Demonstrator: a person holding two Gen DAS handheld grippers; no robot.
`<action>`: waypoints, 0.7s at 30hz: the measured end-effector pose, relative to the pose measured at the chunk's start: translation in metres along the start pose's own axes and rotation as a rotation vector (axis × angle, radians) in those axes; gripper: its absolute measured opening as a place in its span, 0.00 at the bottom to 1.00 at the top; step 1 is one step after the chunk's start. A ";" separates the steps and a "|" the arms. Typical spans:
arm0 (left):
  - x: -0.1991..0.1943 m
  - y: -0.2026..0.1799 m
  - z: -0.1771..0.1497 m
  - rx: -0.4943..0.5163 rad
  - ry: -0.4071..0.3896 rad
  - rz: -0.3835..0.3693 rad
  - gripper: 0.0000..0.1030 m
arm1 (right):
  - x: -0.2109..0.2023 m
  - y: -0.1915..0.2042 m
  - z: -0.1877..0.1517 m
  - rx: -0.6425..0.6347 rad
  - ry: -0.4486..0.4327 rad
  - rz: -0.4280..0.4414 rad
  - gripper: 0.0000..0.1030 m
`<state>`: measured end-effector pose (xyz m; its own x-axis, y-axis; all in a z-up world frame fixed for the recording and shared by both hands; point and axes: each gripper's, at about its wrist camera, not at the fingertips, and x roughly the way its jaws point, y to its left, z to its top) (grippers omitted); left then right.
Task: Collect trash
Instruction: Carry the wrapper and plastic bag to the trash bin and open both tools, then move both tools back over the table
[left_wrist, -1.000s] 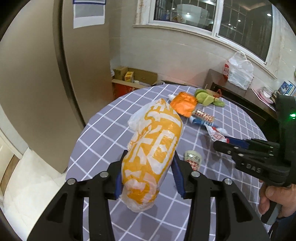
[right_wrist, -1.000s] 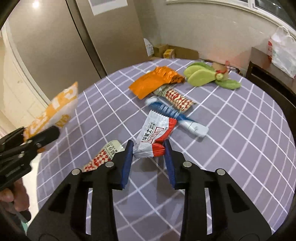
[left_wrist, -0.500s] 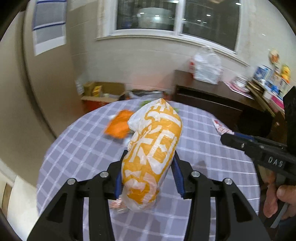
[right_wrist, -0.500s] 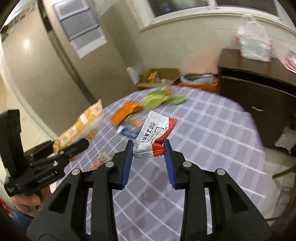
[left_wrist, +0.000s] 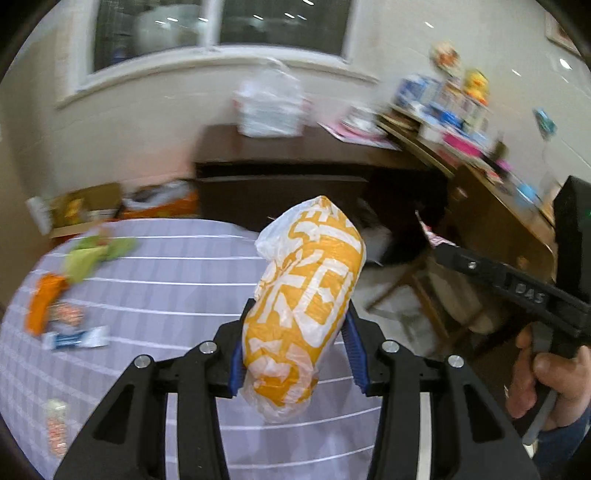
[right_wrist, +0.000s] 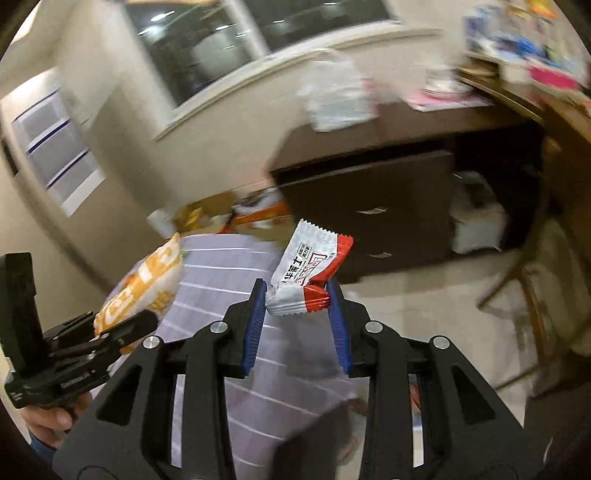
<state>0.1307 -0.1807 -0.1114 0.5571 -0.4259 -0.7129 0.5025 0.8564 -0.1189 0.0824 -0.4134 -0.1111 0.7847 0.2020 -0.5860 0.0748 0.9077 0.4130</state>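
My left gripper (left_wrist: 295, 350) is shut on an orange and white plastic bag (left_wrist: 306, 295) and holds it in the air over the right edge of the round table (left_wrist: 177, 273). My right gripper (right_wrist: 297, 306) is shut on a white and red snack wrapper (right_wrist: 310, 266), raised past the table's edge. The bag also shows at the left of the right wrist view (right_wrist: 144, 284). The right gripper shows at the right of the left wrist view (left_wrist: 436, 251), with a tip of the wrapper.
Several wrappers lie on the checked tablecloth at the left: an orange packet (left_wrist: 44, 299), a green item (left_wrist: 92, 254), a blue and white tube (left_wrist: 74, 339). A dark cabinet (right_wrist: 388, 206) with a white plastic bag (left_wrist: 269, 103) stands by the wall. A wooden chair (right_wrist: 535, 295) is at the right.
Both grippers have swung to the right, away from the table's middle and toward the cabinet side, each still holding its item. The view is motion-blurred.
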 end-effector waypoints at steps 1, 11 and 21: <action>0.011 -0.014 0.000 0.015 0.021 -0.019 0.42 | -0.002 -0.018 -0.004 0.034 0.003 -0.022 0.32; 0.131 -0.109 -0.016 0.131 0.274 -0.086 0.42 | 0.022 -0.126 -0.044 0.253 0.107 -0.109 0.32; 0.190 -0.138 -0.018 0.179 0.389 -0.051 0.86 | 0.043 -0.178 -0.069 0.454 0.126 -0.089 0.82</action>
<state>0.1552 -0.3749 -0.2432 0.2548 -0.2955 -0.9207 0.6492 0.7579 -0.0635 0.0605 -0.5413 -0.2577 0.6843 0.1989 -0.7016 0.4217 0.6770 0.6032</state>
